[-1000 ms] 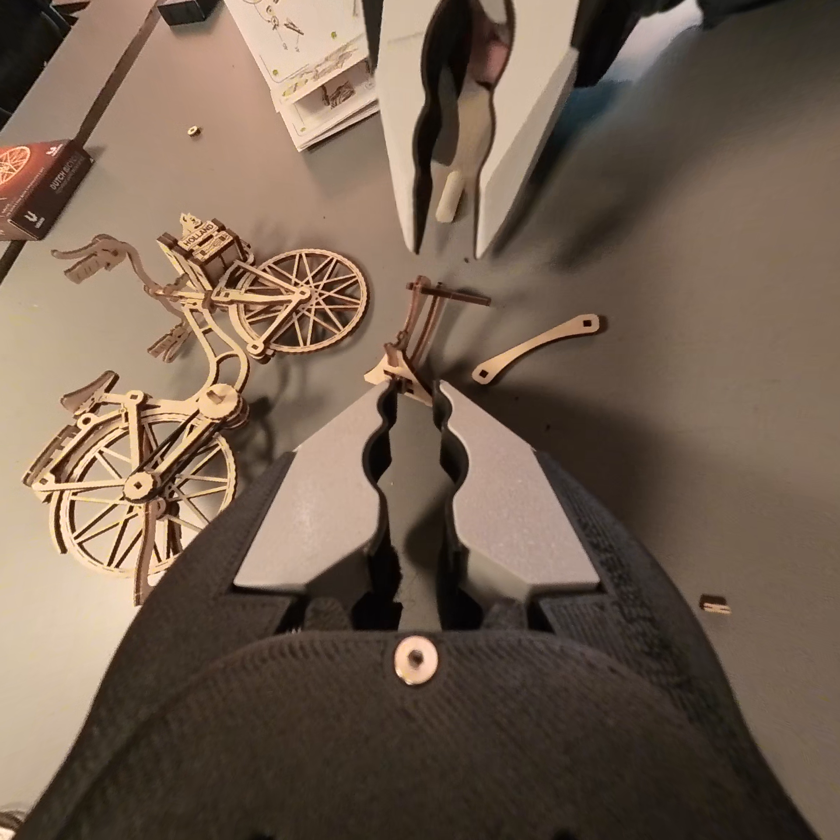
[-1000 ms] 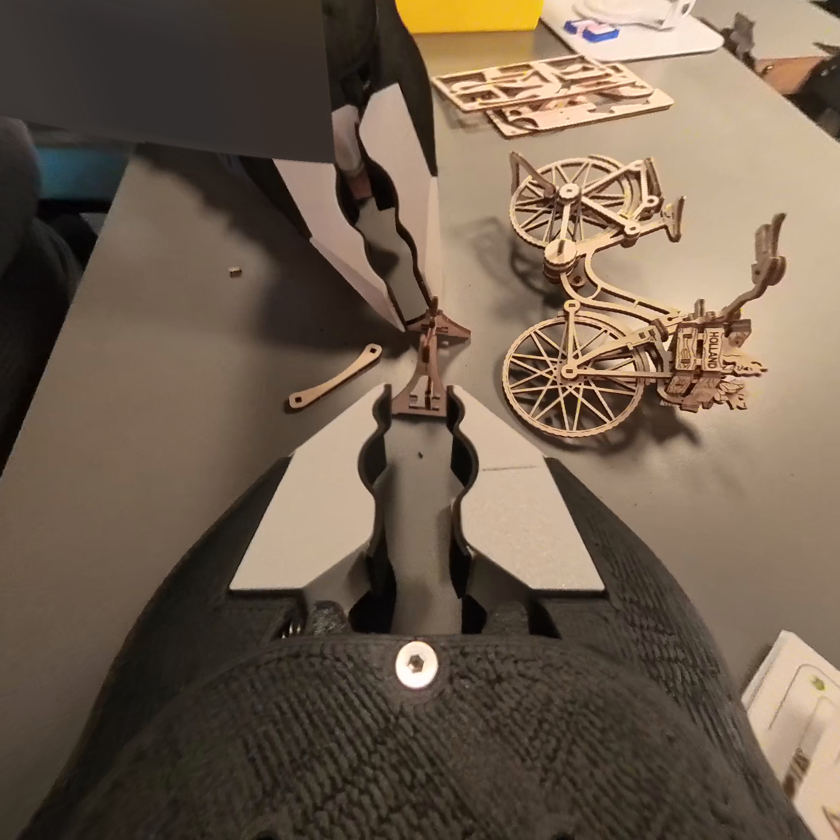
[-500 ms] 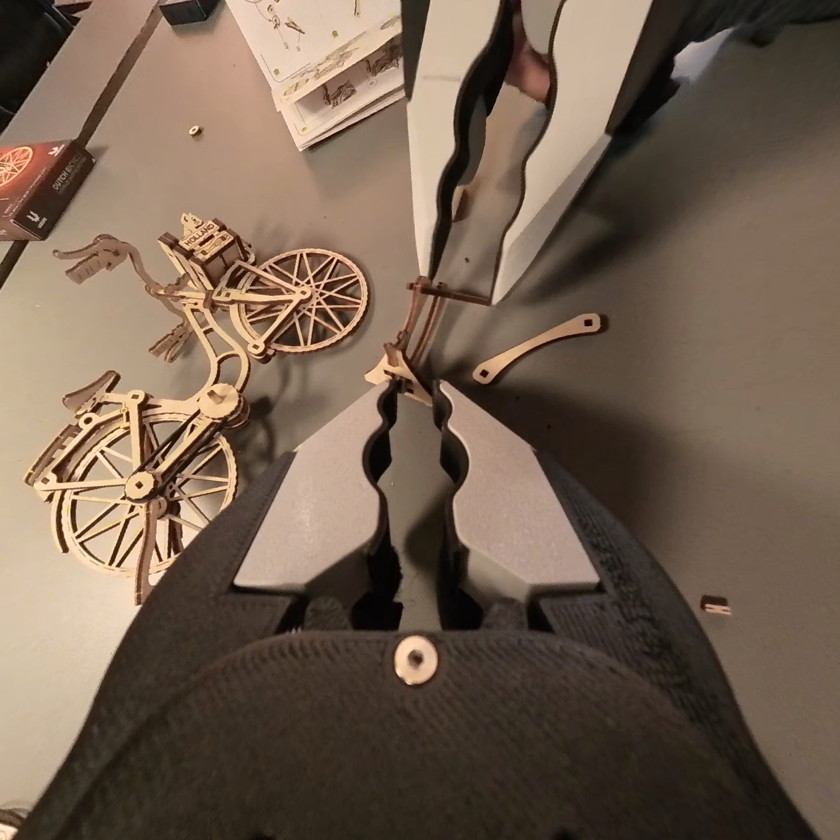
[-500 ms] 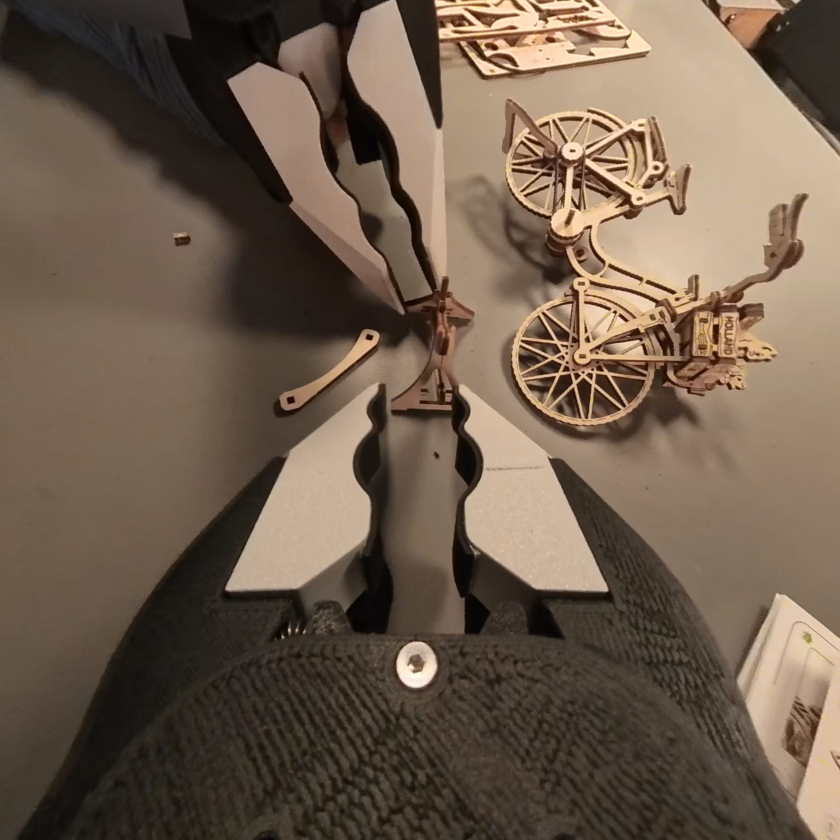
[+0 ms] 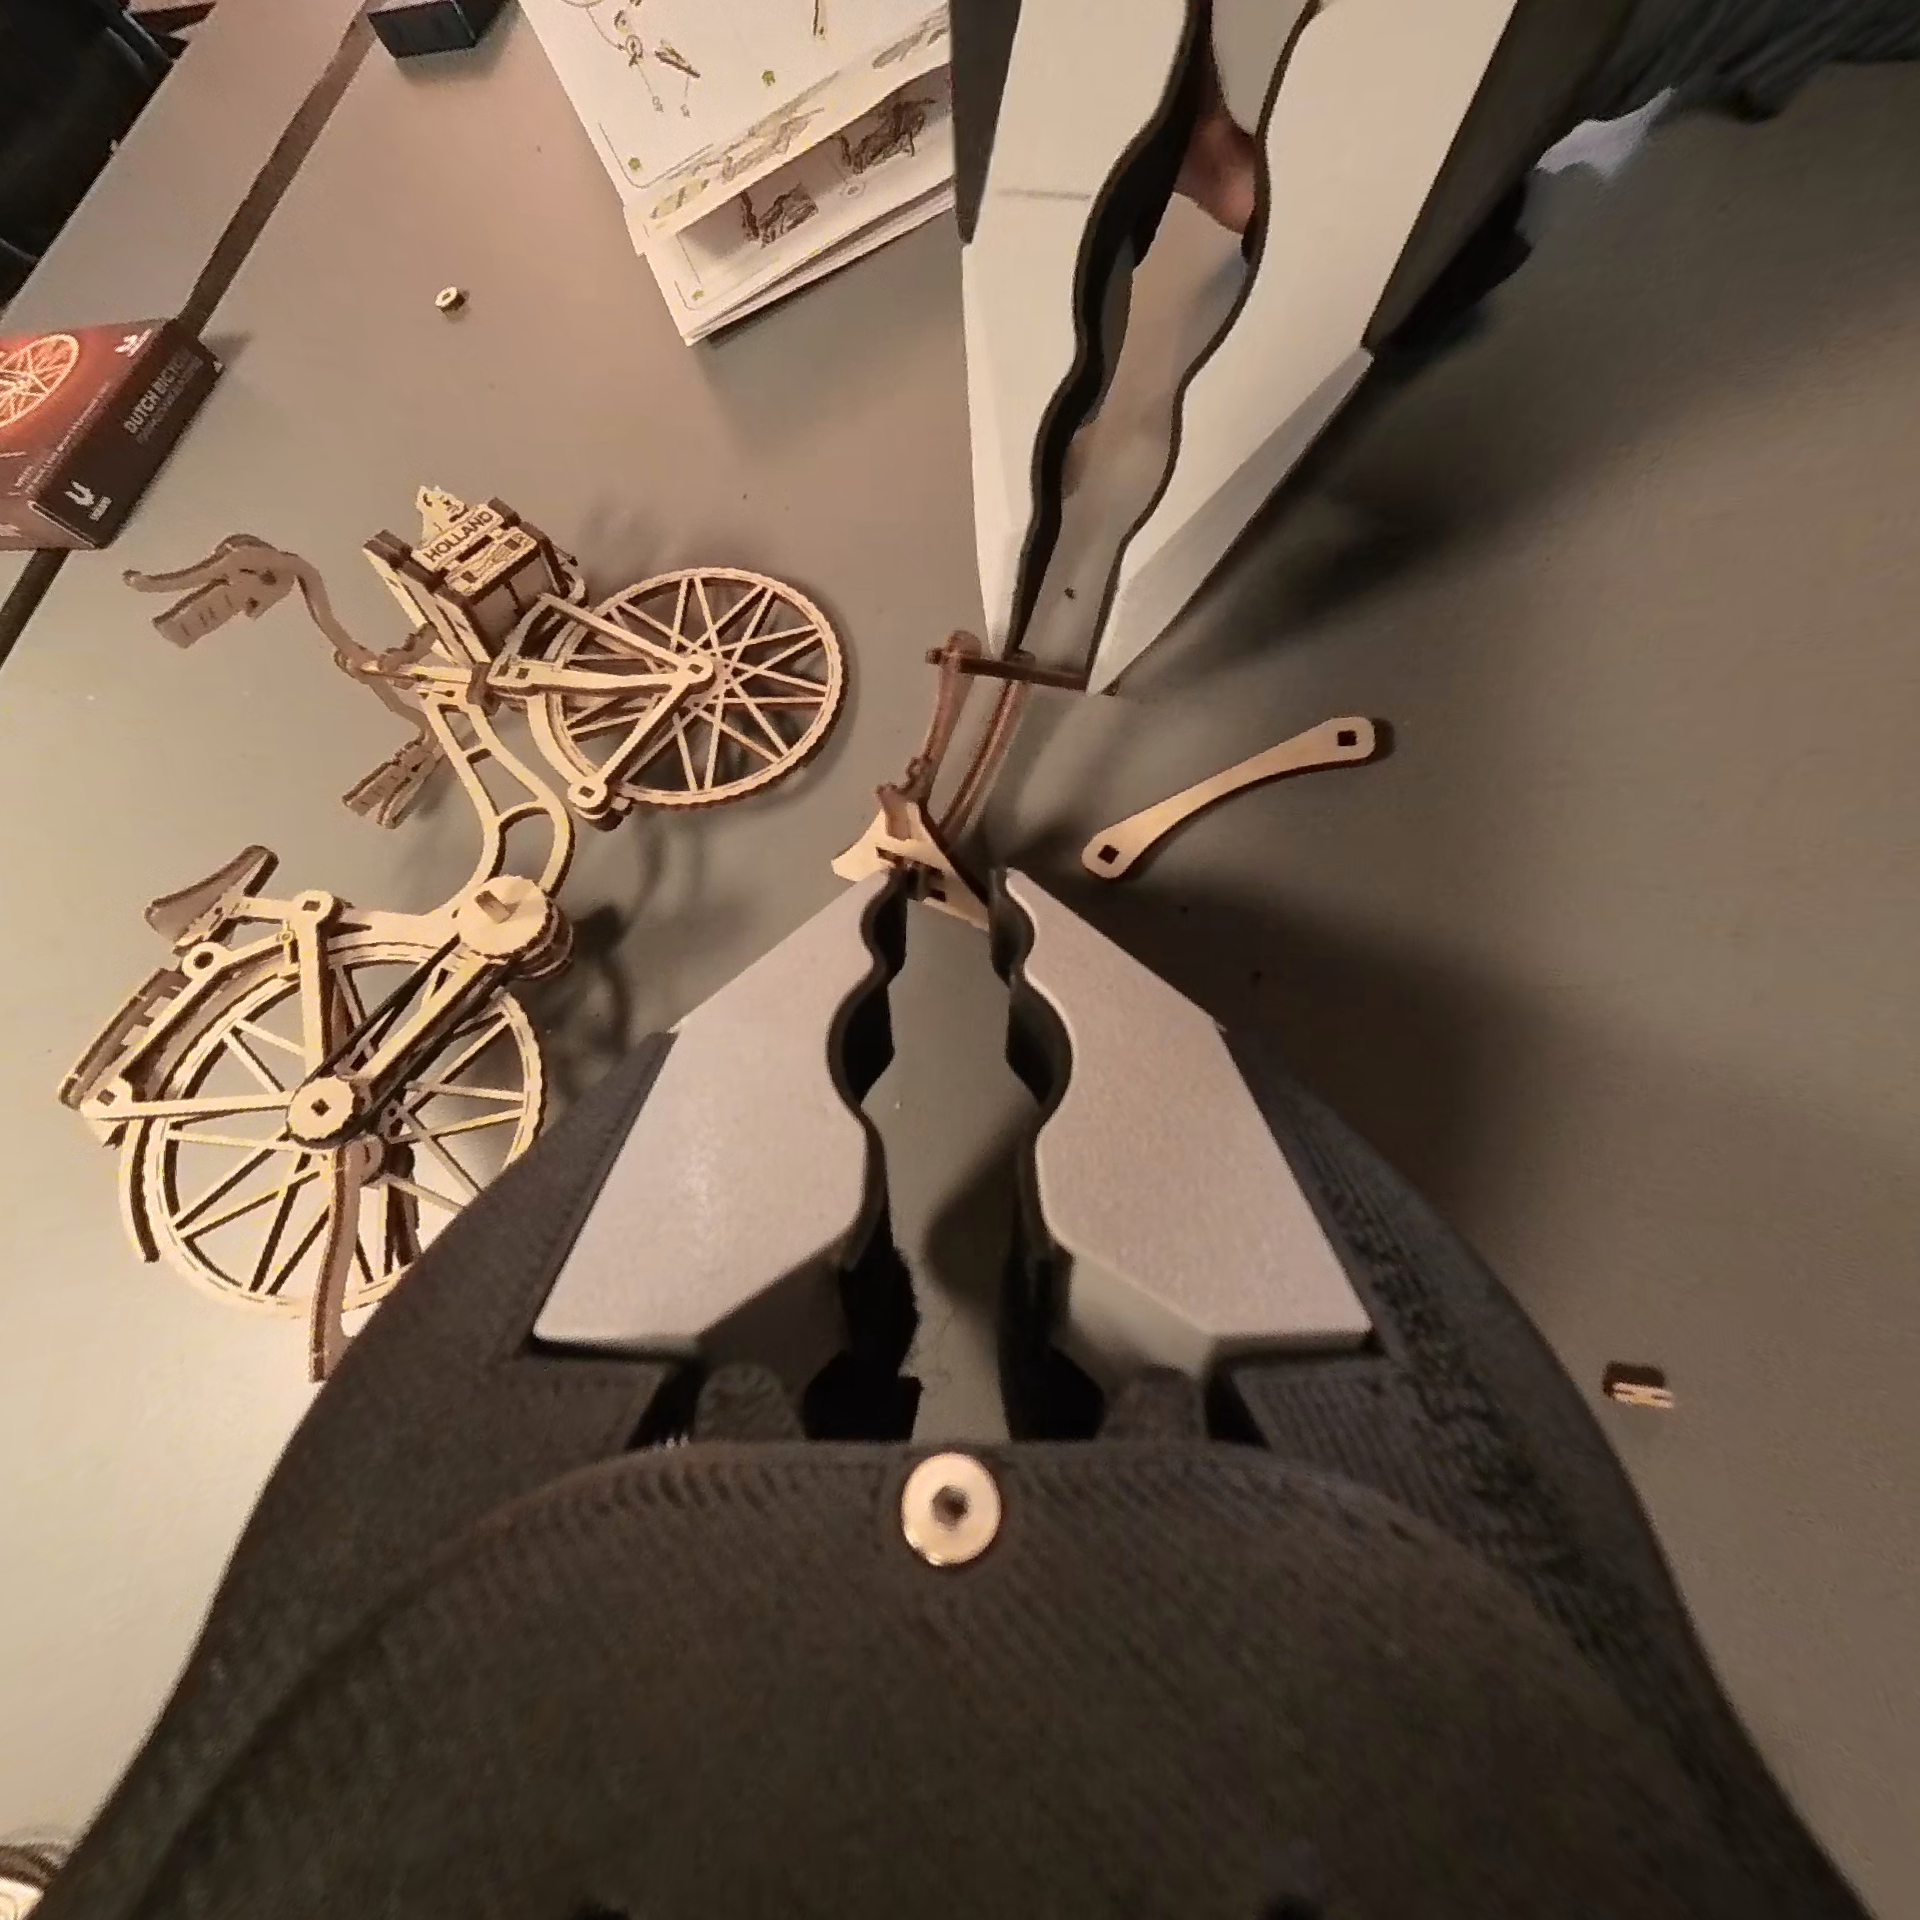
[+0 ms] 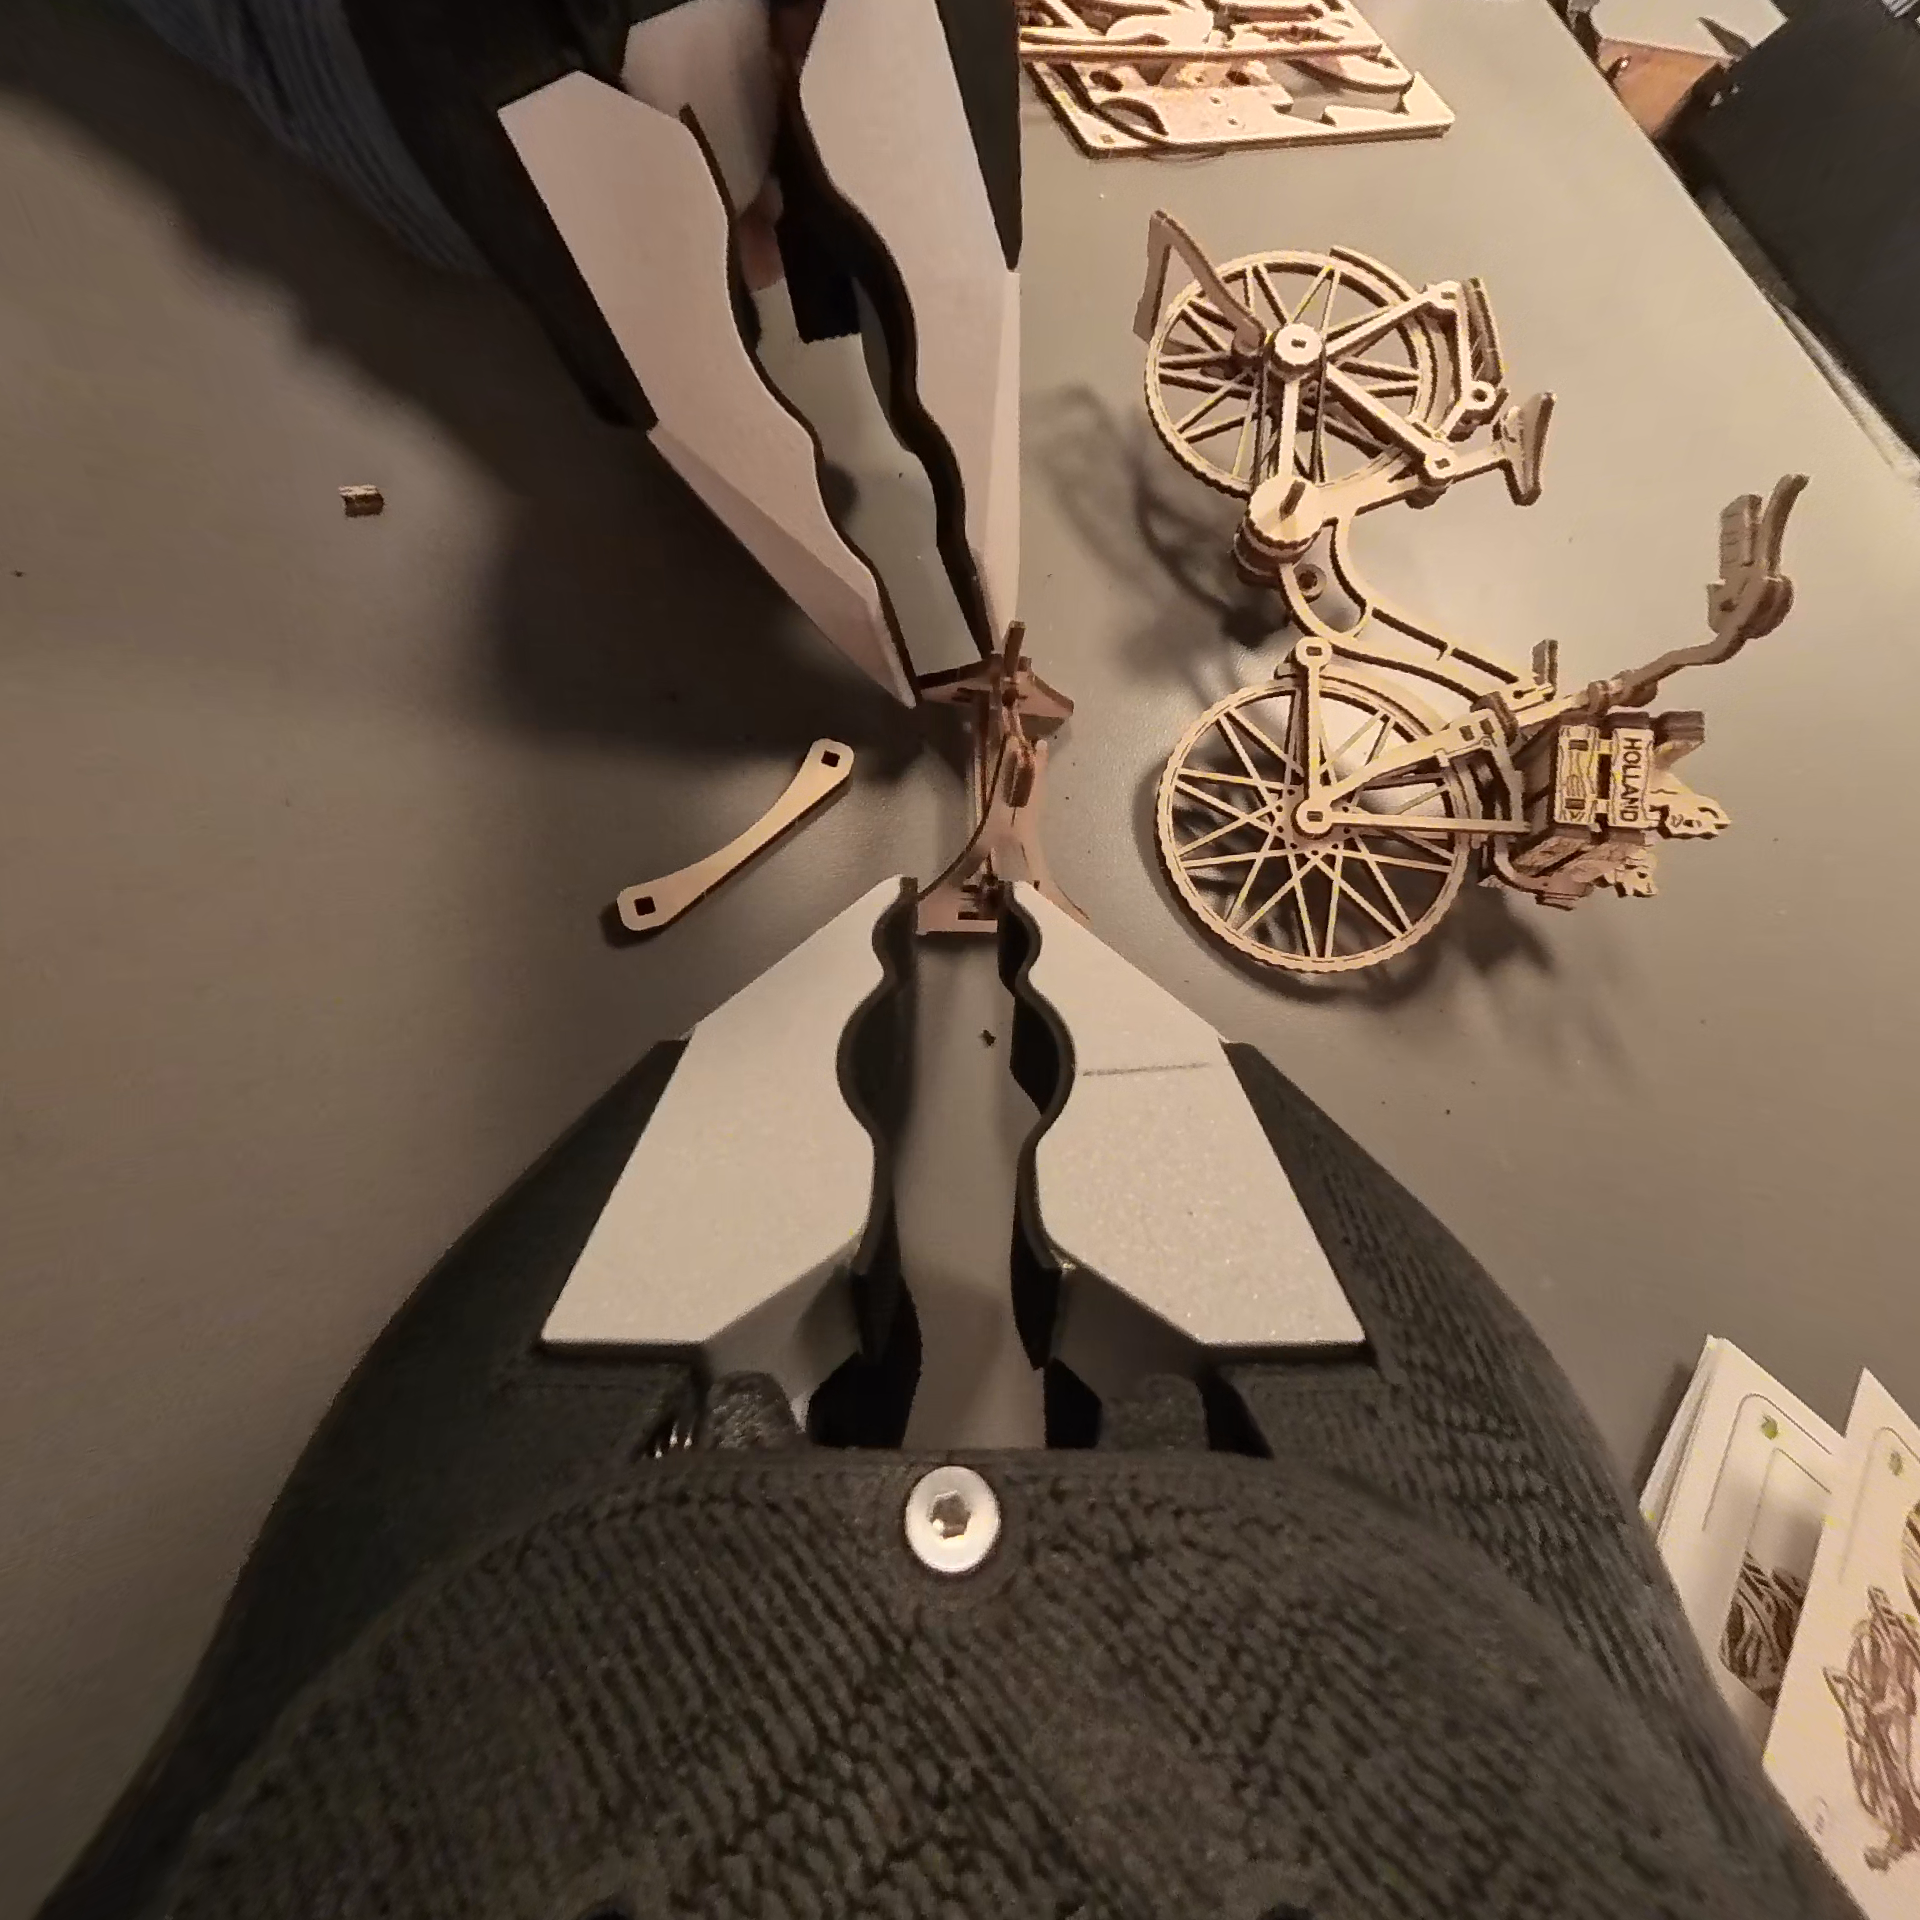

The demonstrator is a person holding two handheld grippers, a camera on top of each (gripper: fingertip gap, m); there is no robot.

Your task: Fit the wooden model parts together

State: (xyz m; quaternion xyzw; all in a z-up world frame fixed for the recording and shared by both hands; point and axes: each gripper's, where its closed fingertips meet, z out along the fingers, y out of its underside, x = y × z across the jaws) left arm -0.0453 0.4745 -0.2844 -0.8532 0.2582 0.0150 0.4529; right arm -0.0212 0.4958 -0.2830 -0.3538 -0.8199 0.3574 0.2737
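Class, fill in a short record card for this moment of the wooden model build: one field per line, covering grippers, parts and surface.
left hand-held gripper: shut on one end of the small wooden sub-assembly
right hand-held gripper: shut on the other end of the same piece
loose curved strip: flat on the table, beside the held piece, apart from it
bicycle model: lying on its side, untouched
table: grey
instruction sheets: at the far edge in the left wrist view
small wooden block: lying alone
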